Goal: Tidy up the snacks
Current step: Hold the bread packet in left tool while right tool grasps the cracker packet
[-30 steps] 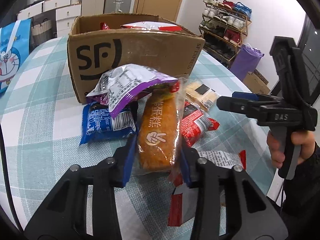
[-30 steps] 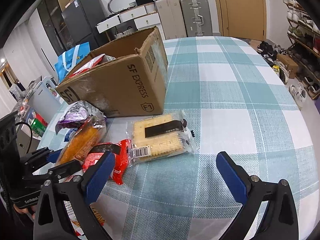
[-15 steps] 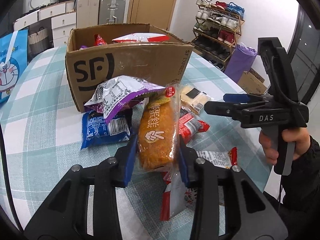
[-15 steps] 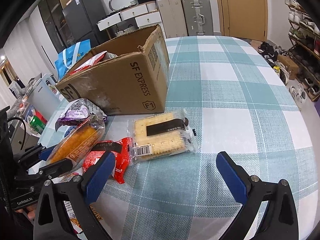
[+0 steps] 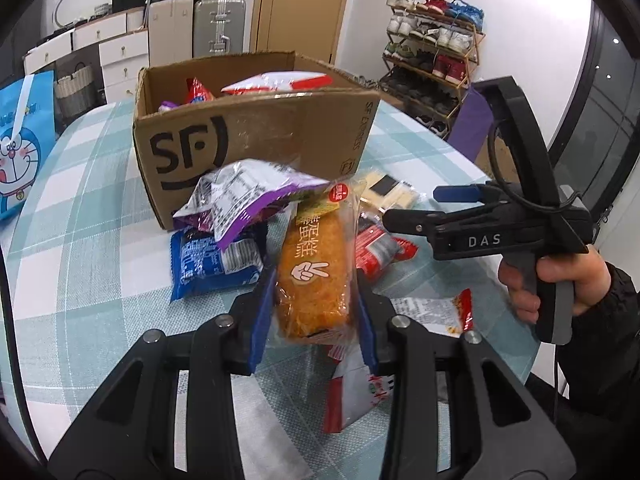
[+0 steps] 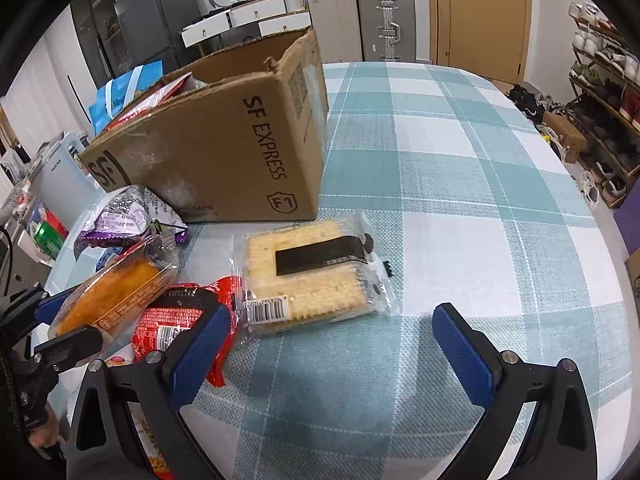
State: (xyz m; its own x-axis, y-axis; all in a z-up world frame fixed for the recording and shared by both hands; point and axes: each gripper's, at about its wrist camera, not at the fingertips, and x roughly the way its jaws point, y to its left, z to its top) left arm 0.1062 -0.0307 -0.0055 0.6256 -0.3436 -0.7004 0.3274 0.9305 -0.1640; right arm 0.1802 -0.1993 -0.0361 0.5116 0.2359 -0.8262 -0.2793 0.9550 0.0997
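Note:
My left gripper point(image 5: 314, 320) is shut on an orange cake packet point(image 5: 314, 272) and holds it above the table; the packet also shows in the right wrist view point(image 6: 112, 292). Ahead stands an open brown SF cardboard box point(image 5: 256, 140) with several snacks inside; it also shows in the right wrist view point(image 6: 224, 152). A purple packet point(image 5: 244, 196), a blue packet point(image 5: 212, 264), a red packet point(image 6: 180, 320) and a cracker packet point(image 6: 312, 276) lie in front of the box. My right gripper point(image 6: 332, 344) is open and empty just short of the cracker packet.
The table has a teal checked cloth point(image 6: 460, 184). A red and white packet point(image 5: 356, 392) lies near the table edge under my left gripper. A shoe rack point(image 5: 432, 56) and suitcases point(image 5: 218, 24) stand beyond the table. A blue Doraemon bag point(image 5: 20, 160) is at the left.
My left gripper has lifted the orange cake packet off the pile and raised it. The right gripper has stayed open and nearly still.

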